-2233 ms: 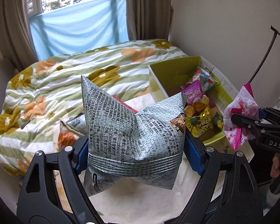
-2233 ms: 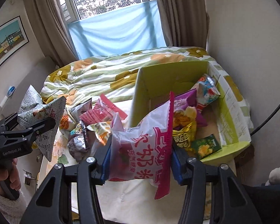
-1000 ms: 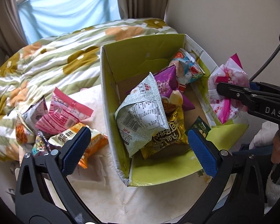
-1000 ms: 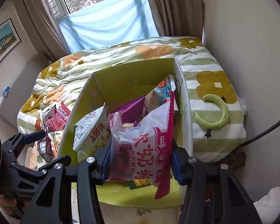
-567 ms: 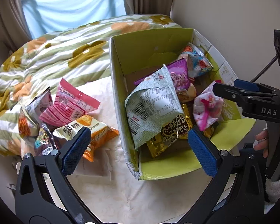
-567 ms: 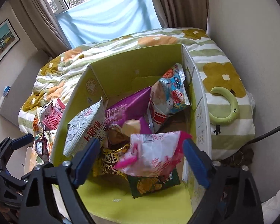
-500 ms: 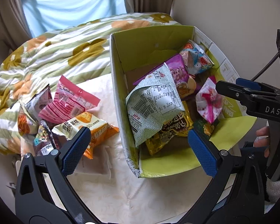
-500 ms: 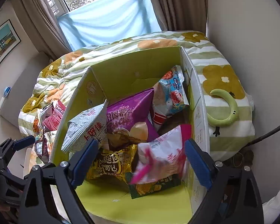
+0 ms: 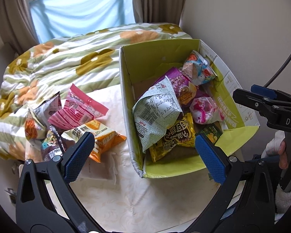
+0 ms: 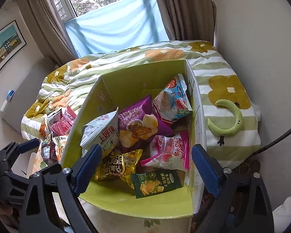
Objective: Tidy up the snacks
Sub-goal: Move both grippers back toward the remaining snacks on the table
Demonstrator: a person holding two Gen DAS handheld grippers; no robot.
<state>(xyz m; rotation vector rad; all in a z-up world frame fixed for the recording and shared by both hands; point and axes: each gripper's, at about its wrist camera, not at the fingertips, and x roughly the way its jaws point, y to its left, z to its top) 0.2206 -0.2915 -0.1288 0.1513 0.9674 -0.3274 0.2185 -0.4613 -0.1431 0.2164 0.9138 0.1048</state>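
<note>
A green cardboard box (image 9: 126,89) (image 10: 99,104) holds several snack bags. A grey-white bag (image 9: 157,112) (image 10: 100,134) leans on its left wall. Near the right wall lies a pink-white bag (image 9: 203,108) (image 10: 168,151), beside a purple bag (image 10: 135,120) and a yellow bag (image 10: 118,165). My left gripper (image 9: 144,152) is open above the box's near left corner, with nothing between its fingers. Over the box's near end my right gripper (image 10: 147,165) is open and empty too. Left of the box lie a pink bag (image 9: 77,108) and an orange bag (image 9: 102,137).
The box stands on a cream cloth (image 9: 126,194) at the foot of a bed with a flowered quilt (image 9: 67,62). A green crescent toy (image 10: 230,120) lies on the quilt at the right. A wall and a black cable (image 10: 277,141) are close on the right.
The left gripper let the grey-white bag go into the box. The right gripper opened, and the pink-white bag fell out of it and settled by the right wall.
</note>
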